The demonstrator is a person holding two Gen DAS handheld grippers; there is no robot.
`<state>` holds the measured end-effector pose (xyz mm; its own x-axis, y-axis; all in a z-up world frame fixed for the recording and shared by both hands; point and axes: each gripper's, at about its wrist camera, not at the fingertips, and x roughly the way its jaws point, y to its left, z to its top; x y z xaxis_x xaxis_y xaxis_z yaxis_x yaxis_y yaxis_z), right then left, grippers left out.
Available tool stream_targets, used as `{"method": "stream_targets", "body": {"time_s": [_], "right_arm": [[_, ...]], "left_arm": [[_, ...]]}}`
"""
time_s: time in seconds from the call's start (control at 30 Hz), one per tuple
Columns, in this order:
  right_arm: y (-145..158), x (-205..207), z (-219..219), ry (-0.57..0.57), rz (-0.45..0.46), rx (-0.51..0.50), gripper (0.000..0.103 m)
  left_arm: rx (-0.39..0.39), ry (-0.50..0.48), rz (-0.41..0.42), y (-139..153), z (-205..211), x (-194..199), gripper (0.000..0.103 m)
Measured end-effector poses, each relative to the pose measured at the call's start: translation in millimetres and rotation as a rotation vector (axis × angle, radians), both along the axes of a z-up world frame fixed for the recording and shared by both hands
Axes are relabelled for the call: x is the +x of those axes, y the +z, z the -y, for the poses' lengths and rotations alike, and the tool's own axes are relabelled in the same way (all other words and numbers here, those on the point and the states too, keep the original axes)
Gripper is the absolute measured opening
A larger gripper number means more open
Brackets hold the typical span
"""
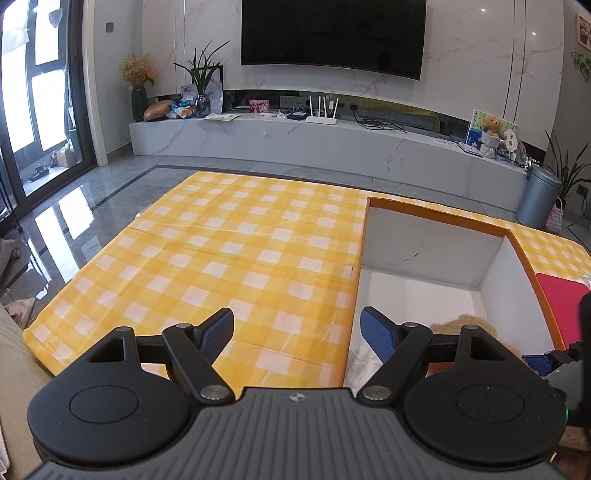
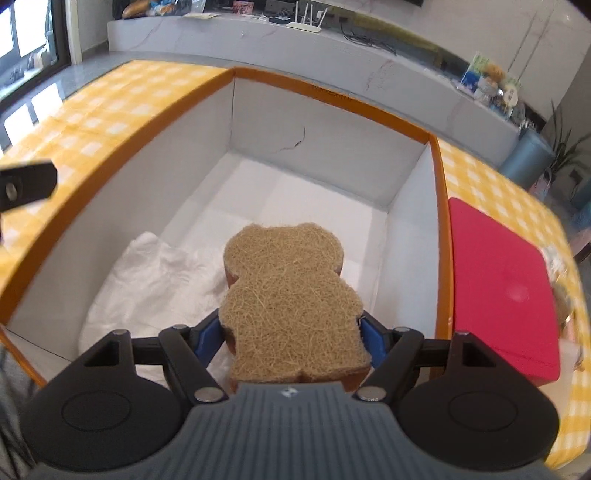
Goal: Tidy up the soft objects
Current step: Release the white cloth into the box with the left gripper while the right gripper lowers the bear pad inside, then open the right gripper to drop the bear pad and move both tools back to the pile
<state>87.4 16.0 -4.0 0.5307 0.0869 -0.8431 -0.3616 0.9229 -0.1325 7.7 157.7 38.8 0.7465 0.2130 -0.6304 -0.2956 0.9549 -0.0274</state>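
Right wrist view shows the right gripper (image 2: 291,334) clamped by its blue pads on a tan bear-shaped fibre sponge (image 2: 286,295), low centre, over the orange-rimmed white box (image 2: 332,86) for dropping. White cloth (image 2: 147,280) fills its lower left; floor beyond is free. Left gripper (image 1: 297,332) gapes empty.

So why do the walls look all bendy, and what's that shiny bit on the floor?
Left wrist view: the fisheye lens bows the TV and the cabinet, and window light glares off the glossy floor. Right wrist view: the box rim curves, edges smear, and the sponge stays sharp.
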Motion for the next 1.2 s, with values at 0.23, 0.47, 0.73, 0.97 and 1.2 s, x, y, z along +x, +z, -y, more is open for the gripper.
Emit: {"method": "stream_targets", "body": {"time_s": [0.23,0.47,0.73,0.97,1.2], "right_arm": [[7.7,-9.8,-2.2,0.081,-0.021,0.078,0.098],[20.4,-21.0,-3.1,0.097,0.049,0.082,0.098],[54.8,-25.5,15.0,0.091,0.136,0.152,0.098],[94.7,-50.3,59.2,0.094,0.266,0.158,0.098],[112.8,-68.1,136.0,-0.017,0.316,0.144,0.099]], "left_arm": [[0.005,0.006,0.010,3.2,-0.2,-2.8,0.092],[0.013,0.052,0.031,12.4,-4.0,-7.7,0.092],[-0.019,0.031,0.062,31.0,-1.5,-20.5,0.091],[-0.010,-0.018,0.122,48.9,20.1,-30.5,0.091],[-0.028,-0.154,0.161,63.0,69.5,-31.9,0.092]]}}
